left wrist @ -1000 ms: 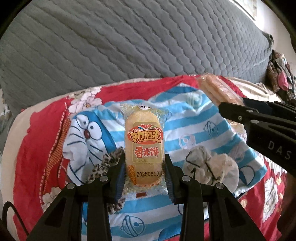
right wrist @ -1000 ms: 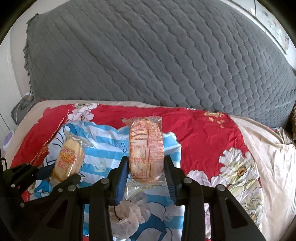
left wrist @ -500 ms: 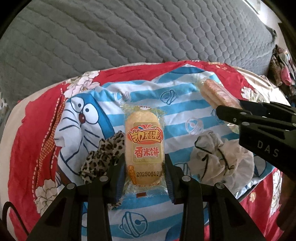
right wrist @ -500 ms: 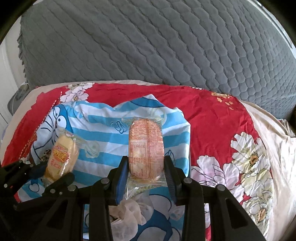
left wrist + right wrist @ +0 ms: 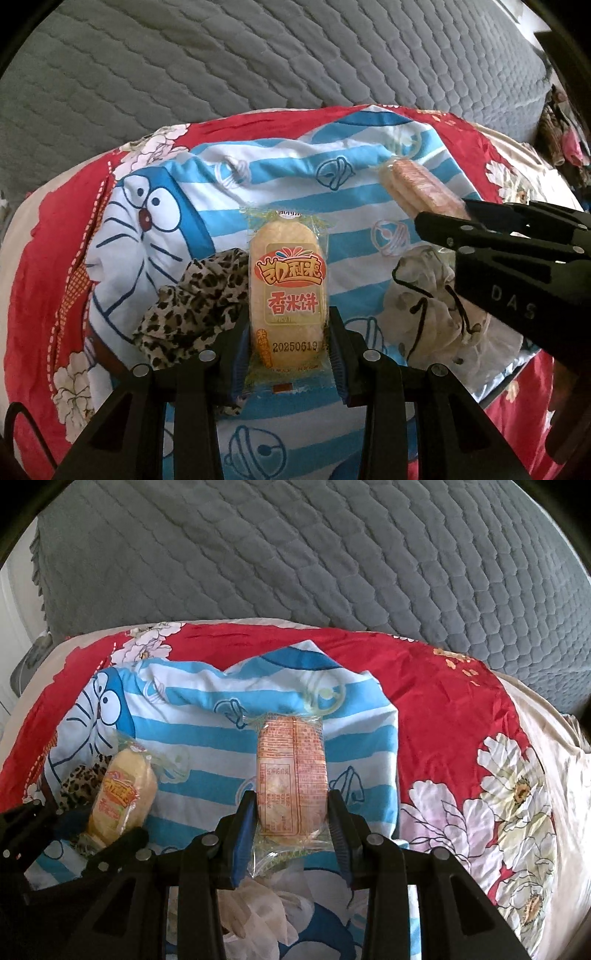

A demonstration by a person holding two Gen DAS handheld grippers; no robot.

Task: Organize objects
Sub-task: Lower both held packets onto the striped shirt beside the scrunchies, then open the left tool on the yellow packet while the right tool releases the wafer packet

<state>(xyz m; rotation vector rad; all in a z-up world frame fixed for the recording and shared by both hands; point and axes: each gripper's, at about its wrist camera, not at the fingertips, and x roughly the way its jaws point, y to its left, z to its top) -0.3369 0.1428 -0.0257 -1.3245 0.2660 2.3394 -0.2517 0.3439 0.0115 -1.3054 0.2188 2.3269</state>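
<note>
A rice cracker (image 5: 288, 295) in a clear wrapper is pinched between the pads of the left gripper (image 5: 288, 339). Its front is seen only in the left view: an orange label with Chinese words and the date 20250619. A second cracker (image 5: 291, 775) is pinched the same way in the right gripper (image 5: 291, 823). Its back is shown in the right view, with small print too tiny to be read.

A soft leopard-spot scrunchie (image 5: 192, 302) is seen just left of the left gripper. A crumpled white pouch (image 5: 432, 306) with a black string is seen to its right, under the right gripper, where the letters DAS can be read. A striped blue cartoon cloth (image 5: 207, 716) is spread below both grippers, on a shiny red flower sheet (image 5: 443, 716). A bumpy grey quilt (image 5: 295, 554) is seen far ahead.
</note>
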